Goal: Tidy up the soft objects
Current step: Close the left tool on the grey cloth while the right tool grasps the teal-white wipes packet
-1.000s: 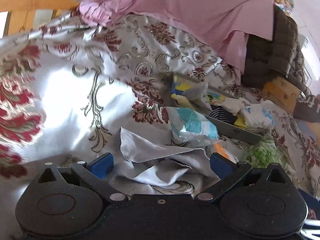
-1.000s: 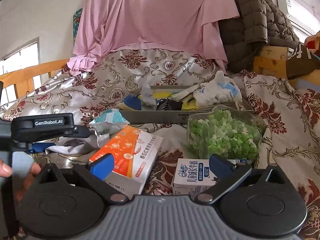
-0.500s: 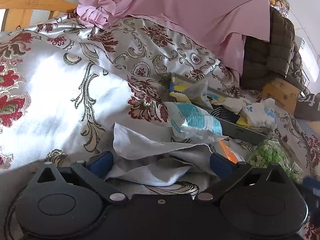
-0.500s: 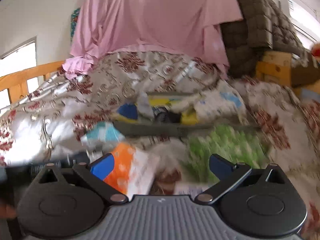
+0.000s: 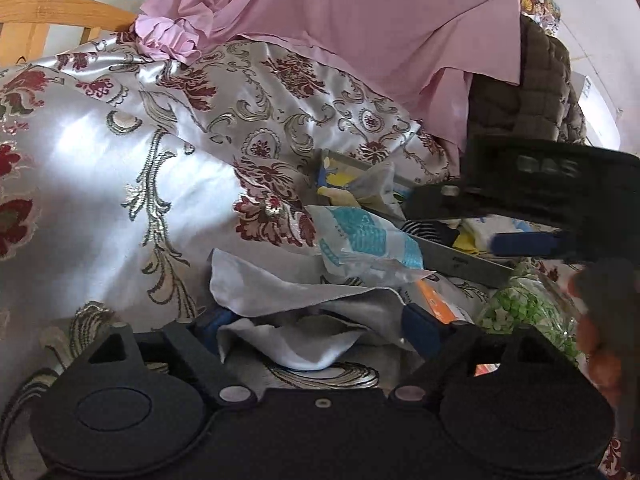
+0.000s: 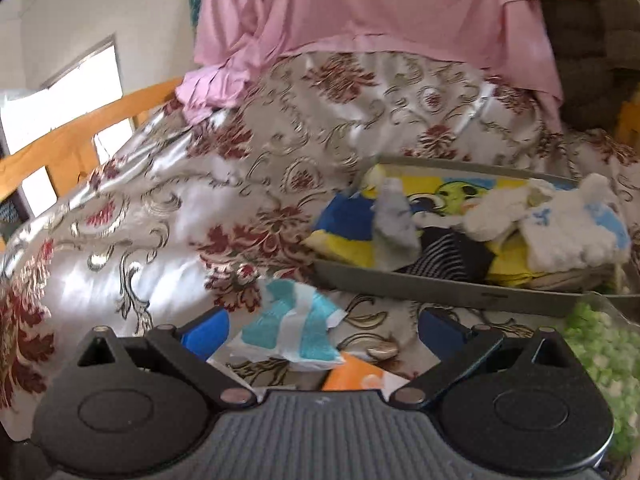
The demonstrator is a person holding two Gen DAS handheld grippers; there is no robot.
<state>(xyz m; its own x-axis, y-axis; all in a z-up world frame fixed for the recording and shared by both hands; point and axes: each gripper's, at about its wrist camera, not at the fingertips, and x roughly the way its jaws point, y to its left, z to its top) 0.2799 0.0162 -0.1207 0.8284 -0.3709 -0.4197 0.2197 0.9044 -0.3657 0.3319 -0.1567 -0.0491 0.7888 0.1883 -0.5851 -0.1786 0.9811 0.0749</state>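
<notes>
So we've got the left claw (image 5: 316, 320) spread wide around a crumpled grey cloth (image 5: 296, 304), which lies bunched on the bed right between its blue pads. Our right claw (image 6: 320, 330) is spread too, with a teal-and-white packet (image 6: 294, 332) sitting between its fingers, not pinched. Just beyond is a grey tray (image 6: 440, 286) stuffed with socks and small white clothes. The bed wears a shiny floral bedspread (image 5: 120, 168), a pink sheet (image 6: 380, 8) hangs behind, and there's a wooden bed rail (image 6: 80, 140) near the window.
</notes>
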